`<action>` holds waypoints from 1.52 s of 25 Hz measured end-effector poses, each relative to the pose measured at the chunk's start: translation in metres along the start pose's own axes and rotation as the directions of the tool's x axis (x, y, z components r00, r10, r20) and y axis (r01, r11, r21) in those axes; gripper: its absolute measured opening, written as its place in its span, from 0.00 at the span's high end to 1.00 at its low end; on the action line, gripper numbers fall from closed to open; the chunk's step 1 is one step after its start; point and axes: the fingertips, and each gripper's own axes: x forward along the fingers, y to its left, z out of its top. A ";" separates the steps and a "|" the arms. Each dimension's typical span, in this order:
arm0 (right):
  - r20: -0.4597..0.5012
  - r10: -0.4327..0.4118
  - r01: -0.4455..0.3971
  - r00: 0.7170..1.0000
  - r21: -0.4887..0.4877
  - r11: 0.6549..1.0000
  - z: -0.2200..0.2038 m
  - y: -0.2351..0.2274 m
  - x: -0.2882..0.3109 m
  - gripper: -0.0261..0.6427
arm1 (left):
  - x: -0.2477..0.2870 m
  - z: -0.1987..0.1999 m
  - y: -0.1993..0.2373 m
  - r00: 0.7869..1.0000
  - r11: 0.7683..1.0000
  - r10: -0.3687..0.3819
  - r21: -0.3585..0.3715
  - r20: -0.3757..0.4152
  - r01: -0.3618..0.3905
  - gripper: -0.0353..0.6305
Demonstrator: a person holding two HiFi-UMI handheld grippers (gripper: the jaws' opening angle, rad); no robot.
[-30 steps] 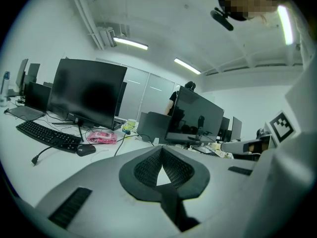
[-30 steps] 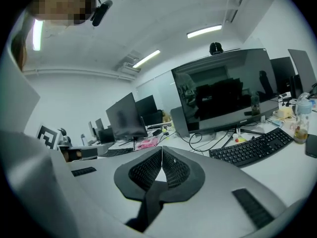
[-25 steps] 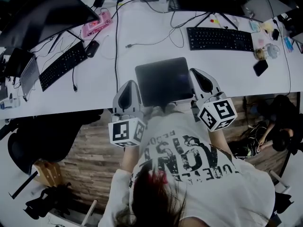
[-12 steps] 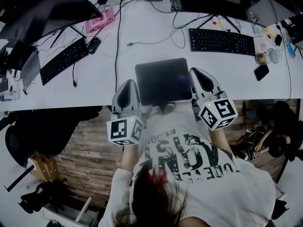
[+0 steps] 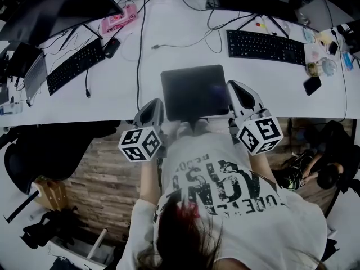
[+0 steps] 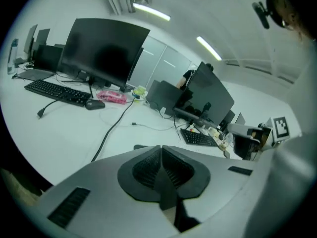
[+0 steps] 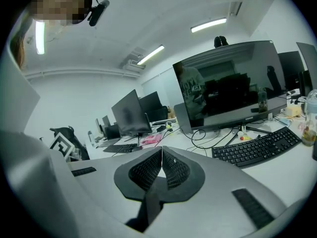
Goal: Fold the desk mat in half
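Note:
The dark grey desk mat (image 5: pixel 194 91) lies flat at the near edge of the white desk (image 5: pixel 112 103), straight in front of the person. My left gripper (image 5: pixel 157 104) is just off the mat's left side, at the desk edge, jaws shut with nothing between them (image 6: pixel 161 150). A thin dark sliver of the mat (image 6: pixel 140 146) shows past its jaws. My right gripper (image 5: pixel 234 87) is beside the mat's right edge, also shut and empty (image 7: pixel 162 155). Neither gripper touches the mat as far as I can see.
A black keyboard (image 5: pixel 264 45) lies behind the mat to the right, another keyboard (image 5: pixel 73 66) to the left. A black cable (image 5: pixel 139 55) runs down the desk just left of the mat. A phone (image 5: pixel 311 85) lies at far right, a pink item (image 5: pixel 118 21) at back left.
My left gripper has dropped lower and rolled, its marker cube swinging left and down toward the desk edge. The right gripper and the mat have not moved.

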 end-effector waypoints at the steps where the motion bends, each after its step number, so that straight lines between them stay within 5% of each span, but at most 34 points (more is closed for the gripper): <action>1: -0.003 0.001 -0.001 1.000 0.001 1.000 -0.001 0.001 0.000 0.96 | 0.002 -0.012 0.004 0.999 1.000 -0.001 -0.013 -0.036 0.001 0.94; 6: -0.016 0.013 -0.013 1.000 0.006 1.000 -0.008 0.010 0.002 0.96 | 0.002 -0.059 0.013 0.986 0.994 -0.040 -0.104 -0.164 0.023 0.94; 9: -0.020 0.013 -0.013 1.000 0.009 1.000 -0.011 0.014 0.002 0.96 | 0.002 -0.080 0.017 0.972 0.991 -0.049 -0.129 -0.228 0.020 0.78; 16: -0.026 -0.003 0.004 1.000 0.026 1.000 -0.018 0.024 -0.001 0.96 | 0.010 -0.124 0.030 0.937 0.974 -0.093 -0.228 -0.337 0.015 0.74; 30: -0.029 -0.053 0.055 0.998 0.050 0.997 -0.026 0.019 -0.009 0.96 | 0.014 -0.157 0.033 0.887 0.938 -0.175 -0.346 -0.428 0.018 0.72; 38: -0.033 -0.071 0.073 0.997 0.056 0.996 -0.028 0.020 -0.012 0.96 | 0.020 -0.170 0.027 0.856 0.936 -0.212 -0.350 -0.471 0.040 0.72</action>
